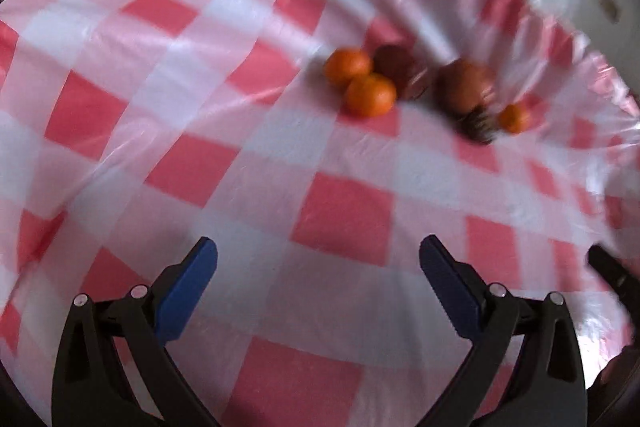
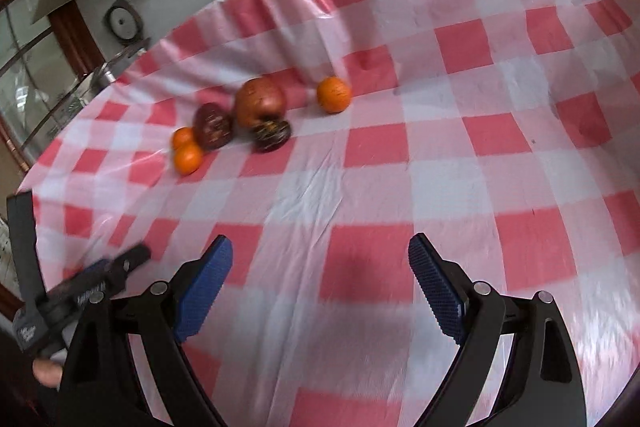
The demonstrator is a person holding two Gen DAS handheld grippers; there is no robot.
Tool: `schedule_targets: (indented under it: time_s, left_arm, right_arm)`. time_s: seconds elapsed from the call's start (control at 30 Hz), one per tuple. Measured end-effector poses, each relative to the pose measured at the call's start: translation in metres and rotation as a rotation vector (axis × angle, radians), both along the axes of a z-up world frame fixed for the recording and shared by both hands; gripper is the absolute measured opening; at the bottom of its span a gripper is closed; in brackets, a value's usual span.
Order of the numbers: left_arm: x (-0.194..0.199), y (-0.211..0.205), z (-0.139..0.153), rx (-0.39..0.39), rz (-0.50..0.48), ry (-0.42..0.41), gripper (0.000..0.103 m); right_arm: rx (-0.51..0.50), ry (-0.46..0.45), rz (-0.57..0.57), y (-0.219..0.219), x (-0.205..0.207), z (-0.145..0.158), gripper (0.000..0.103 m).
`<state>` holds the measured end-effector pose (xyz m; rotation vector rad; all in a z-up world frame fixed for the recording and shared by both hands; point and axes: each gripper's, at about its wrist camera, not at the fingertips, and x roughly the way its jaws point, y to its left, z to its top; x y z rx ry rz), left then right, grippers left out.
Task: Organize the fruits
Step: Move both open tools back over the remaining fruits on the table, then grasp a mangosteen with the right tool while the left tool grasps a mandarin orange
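Right wrist view: the right claw (image 2: 320, 291) gapes empty over the checked surface (image 2: 400, 187); the left claw (image 1: 318, 291) is likewise spread and empty. Farther off, near the far edge, sit the fruits (image 2: 260, 107): small glossy oranges and darker reddish ones, probably light, firm and prone to roll; grip across the middle.

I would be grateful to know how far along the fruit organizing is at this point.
Nothing looks done yet: three oranges, one at, two dark red fruits and a larger brownish-red fruit lie loose on the checkered tablecloth. No container is in view. Nothing is in hand: the left hand-held gripper and the right hand-held gripper are open and empty. All the sorting remains.
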<state>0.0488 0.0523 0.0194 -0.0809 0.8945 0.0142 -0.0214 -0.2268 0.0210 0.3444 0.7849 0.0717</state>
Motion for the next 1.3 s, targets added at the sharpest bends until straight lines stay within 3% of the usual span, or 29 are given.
schedule_targets:
  time_s: [0.13,0.3,0.43,0.67,0.73,0.77,1.03,1.17,1.23,1.3]
  left_arm:
    - [-0.004,-0.006,-0.001,0.039,-0.034,-0.009,0.101]
    - [-0.001,-0.001,-0.005,0.006,-0.029,0.015,0.101]
    - [0.003,-0.003,-0.008,0.004,-0.032,0.034,0.101]
    - [0.001,-0.002,-0.008,0.002,-0.030,0.035,0.101]
    - [0.001,-0.002,-0.008,0.004,-0.030,0.036,0.101]
    - [0.001,-0.002,-0.008,0.005,-0.029,0.037,0.101]
    - [0.005,-0.003,-0.004,0.007,-0.045,0.048,0.101]
    - [0.005,0.001,0.000,-0.042,-0.054,0.039,0.101]
    - [0.015,0.003,0.002,-0.080,-0.037,0.035,0.101]
    - [0.036,-0.003,0.004,-0.071,-0.020,0.025,0.101]
  right_arm:
    - [-0.011,0.021,0.010,0.004,0.037,-0.003,0.087]
    - [-0.074,0.056,0.046,0.021,0.103,-0.007,0.086]
    - [-0.127,0.097,0.108,0.045,0.150,-0.012,0.072]
    - [-0.238,0.117,0.154,0.076,0.176,-0.016,0.063]
    - [-0.278,0.110,0.168,0.083,0.174,-0.015,0.043]
    - [-0.294,0.109,0.163,0.084,0.171,-0.015,0.043]
    - [-0.095,0.035,0.049,0.045,0.119,-0.010,0.043]
    - [0.135,0.003,-0.062,-0.001,0.111,-0.020,0.043]
    - [0.146,-0.026,-0.055,0.000,0.112,-0.016,0.043]
    - [0.138,-0.024,-0.031,0.006,0.114,-0.017,0.043]
